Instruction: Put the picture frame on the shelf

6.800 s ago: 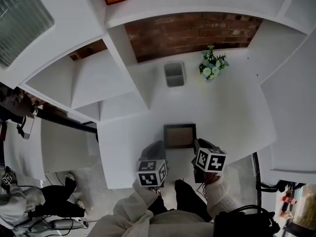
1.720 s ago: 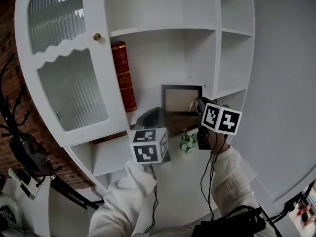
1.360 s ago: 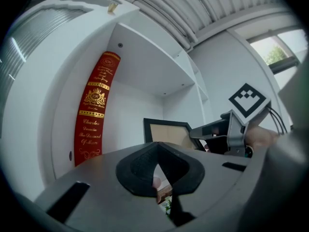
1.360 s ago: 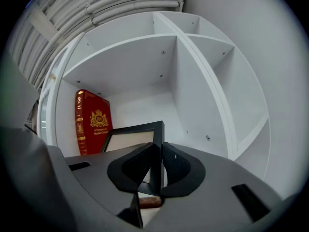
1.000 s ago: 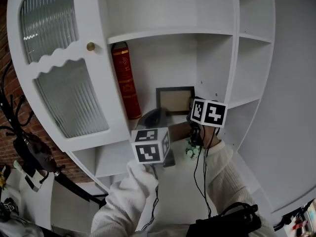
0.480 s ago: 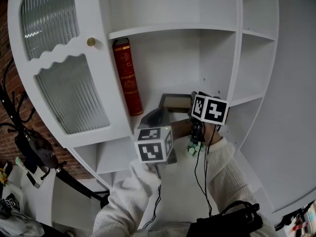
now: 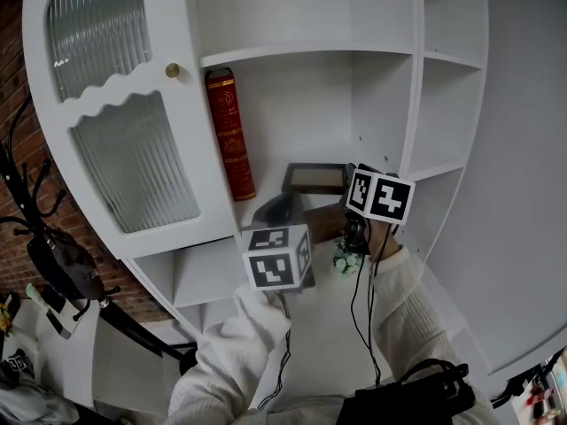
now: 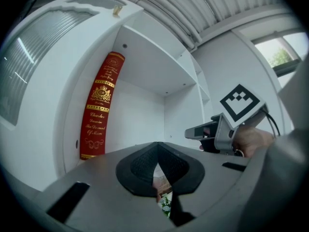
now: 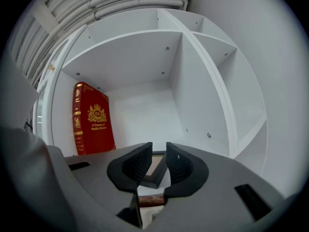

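Observation:
The dark picture frame (image 7: 314, 177) rests low in the shelf compartment (image 7: 301, 104), to the right of a red book (image 7: 229, 131). From here it looks foreshortened, as if tipped back. My right gripper (image 7: 352, 184) is at the frame's right end. In the right gripper view its jaws (image 9: 158, 149) stand a little apart, and a corner of the frame (image 9: 153, 178) shows through the gap, just beyond the pads. My left gripper (image 7: 273, 209) hangs below the frame's left end, its jaws (image 8: 157, 146) closed tip to tip on nothing.
A ribbed glass cabinet door (image 7: 124, 140) with a brass knob (image 7: 172, 70) stands to the left. Narrow open compartments (image 7: 447, 104) lie to the right. A small bunch of flowers (image 7: 347, 257) sits on the surface below, and the red book (image 9: 91, 124) leans against the left wall.
The frame came up from the table into the compartment. Over the last second it went from upright to low and tipped back, while both grippers stayed close.

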Available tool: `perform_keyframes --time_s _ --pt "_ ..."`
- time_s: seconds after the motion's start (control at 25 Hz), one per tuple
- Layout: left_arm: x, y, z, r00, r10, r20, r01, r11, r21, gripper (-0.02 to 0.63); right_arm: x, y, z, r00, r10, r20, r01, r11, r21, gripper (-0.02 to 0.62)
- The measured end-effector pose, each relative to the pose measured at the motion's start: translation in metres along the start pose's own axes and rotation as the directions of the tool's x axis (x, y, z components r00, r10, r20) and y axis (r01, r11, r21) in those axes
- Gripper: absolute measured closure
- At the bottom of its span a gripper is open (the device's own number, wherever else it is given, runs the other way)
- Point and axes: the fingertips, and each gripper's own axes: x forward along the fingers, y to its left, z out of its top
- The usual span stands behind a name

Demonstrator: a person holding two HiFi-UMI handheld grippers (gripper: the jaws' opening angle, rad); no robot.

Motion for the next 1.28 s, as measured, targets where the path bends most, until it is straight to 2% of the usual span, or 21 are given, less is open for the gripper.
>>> perform_keyframes --time_s 0.24,0.6,0.72,1.08,1.28 --pt "-0.020 -0.006 -0.009 1.000 -0.022 -0.004 0.022 1.000 -0.005 0.598 -0.025 0.003 -0.014 1.000 -0.020 -0.002 0.020 1.000 0.004 0.518" --pt "-0.065 -0.004 -0.040 0.998 -0.058 -0.034 0.058 0.998 -0.011 0.598 -0.070 0.016 -0.058 0.998 -0.064 -0.028 0.064 0.998 0.024 0.518" --pt "-0.082 -0.003 -0.063 0.995 -0.081 -0.060 0.079 0.996 -0.036 0.598 -0.093 0.025 -0.083 0.997 -0.071 -0.032 0.072 0.997 0.026 0.518" --pt "-0.141 -0.007 -0.131 0.977 -0.134 -0.168 0.124 0.990 -0.073 0.598 -0.156 0.045 -0.173 0.985 -0.108 -0.134 0.115 0.992 0.045 0.518" --pt "-0.184 0.000 -0.165 0.966 -0.148 -0.210 0.127 0.986 -0.109 0.598 -0.194 0.060 -0.232 0.974 -0.081 -0.212 0.092 0.995 0.042 0.529"
